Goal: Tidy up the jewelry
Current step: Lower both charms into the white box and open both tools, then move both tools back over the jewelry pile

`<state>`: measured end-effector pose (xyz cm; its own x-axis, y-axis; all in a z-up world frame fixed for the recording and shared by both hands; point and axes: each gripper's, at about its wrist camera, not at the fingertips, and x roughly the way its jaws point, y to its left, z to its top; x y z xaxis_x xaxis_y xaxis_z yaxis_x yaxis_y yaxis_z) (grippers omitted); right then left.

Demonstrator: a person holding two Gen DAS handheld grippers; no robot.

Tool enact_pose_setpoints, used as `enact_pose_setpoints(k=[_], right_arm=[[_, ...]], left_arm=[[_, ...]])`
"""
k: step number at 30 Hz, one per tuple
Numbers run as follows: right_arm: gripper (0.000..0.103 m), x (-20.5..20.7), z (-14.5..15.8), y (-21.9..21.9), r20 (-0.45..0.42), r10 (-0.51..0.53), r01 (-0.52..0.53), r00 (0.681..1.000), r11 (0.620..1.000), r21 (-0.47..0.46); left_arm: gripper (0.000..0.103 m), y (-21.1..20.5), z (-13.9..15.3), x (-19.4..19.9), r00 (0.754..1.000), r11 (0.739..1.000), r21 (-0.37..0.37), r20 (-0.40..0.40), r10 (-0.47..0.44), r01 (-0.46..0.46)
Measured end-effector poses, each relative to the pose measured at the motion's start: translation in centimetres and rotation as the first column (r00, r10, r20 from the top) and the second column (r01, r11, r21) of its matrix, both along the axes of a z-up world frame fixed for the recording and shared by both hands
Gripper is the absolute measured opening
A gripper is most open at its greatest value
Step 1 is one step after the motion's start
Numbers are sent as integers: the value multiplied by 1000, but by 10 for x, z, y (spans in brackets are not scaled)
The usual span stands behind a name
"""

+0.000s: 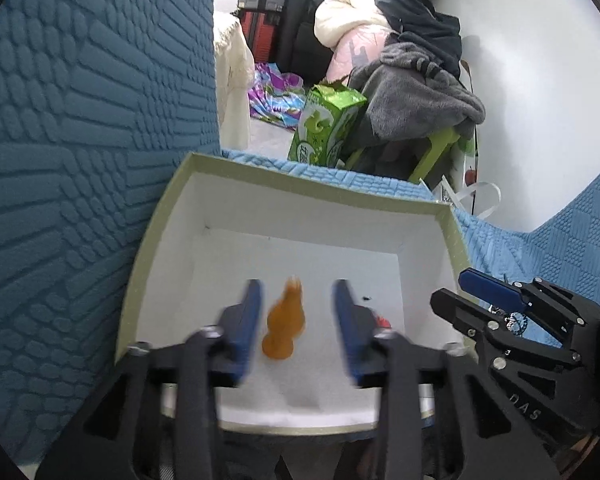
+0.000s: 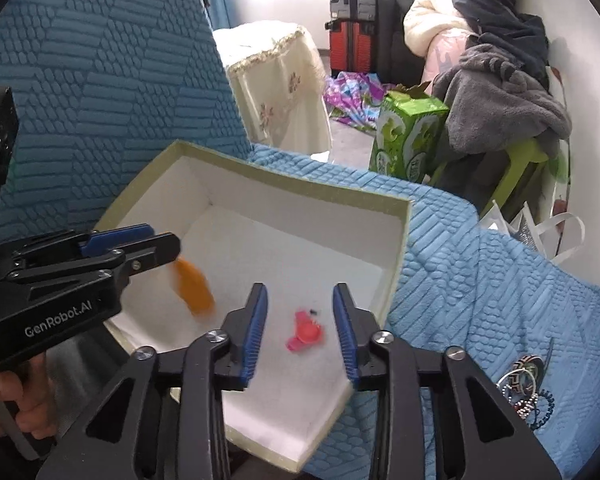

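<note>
Left gripper [image 1: 296,320] hung over the white box [image 2: 400,248], jaws wide and empty. Orange piece [image 1: 284,328] sat between them but blurred; could not tell if it was falling or already on the floor. Its long axis ran 12 to 6, in line with the fingers. Right gripper [image 2: 300,328], jaws wide and empty, stood over the pink piece [image 2: 305,331], nearer the box's 3 o'clock wall. Loose jewelry pile [image 2: 526,388] lay on the blue sofa cover [image 2: 460,280] at 4 o'clock of the right gripper, which was the nearer tool. Open room there; box rim lay between.
</note>
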<state>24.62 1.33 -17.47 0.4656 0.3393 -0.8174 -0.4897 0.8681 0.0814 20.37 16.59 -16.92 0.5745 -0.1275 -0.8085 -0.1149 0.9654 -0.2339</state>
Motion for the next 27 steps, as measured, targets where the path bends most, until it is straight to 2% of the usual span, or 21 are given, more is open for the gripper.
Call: enact_pose_setpoints(k=[2, 10, 19, 24, 27], right_arm=[[32, -1, 9, -5, 6, -4, 4, 1000, 1000, 18], [32, -17, 67, -28, 92, -5, -3, 996, 996, 85], [32, -34, 139, -70, 206, -50, 18, 977, 988, 152], [32, -45, 160, -94, 249, -77, 36, 966, 985, 167], [32, -52, 163, -107, 264, -89, 46, 960, 985, 164]], left_arm=[[60, 1, 12, -6, 999, 1000, 19, 30, 21, -22], [60, -14, 64, -26, 992, 999, 30, 128, 22, -26], [60, -49, 132, -46, 967, 999, 39, 254, -20, 10], [60, -68, 152, -60, 953, 999, 49, 302, -37, 23], [60, -78, 158, -65, 946, 998, 55, 321, -45, 28]])
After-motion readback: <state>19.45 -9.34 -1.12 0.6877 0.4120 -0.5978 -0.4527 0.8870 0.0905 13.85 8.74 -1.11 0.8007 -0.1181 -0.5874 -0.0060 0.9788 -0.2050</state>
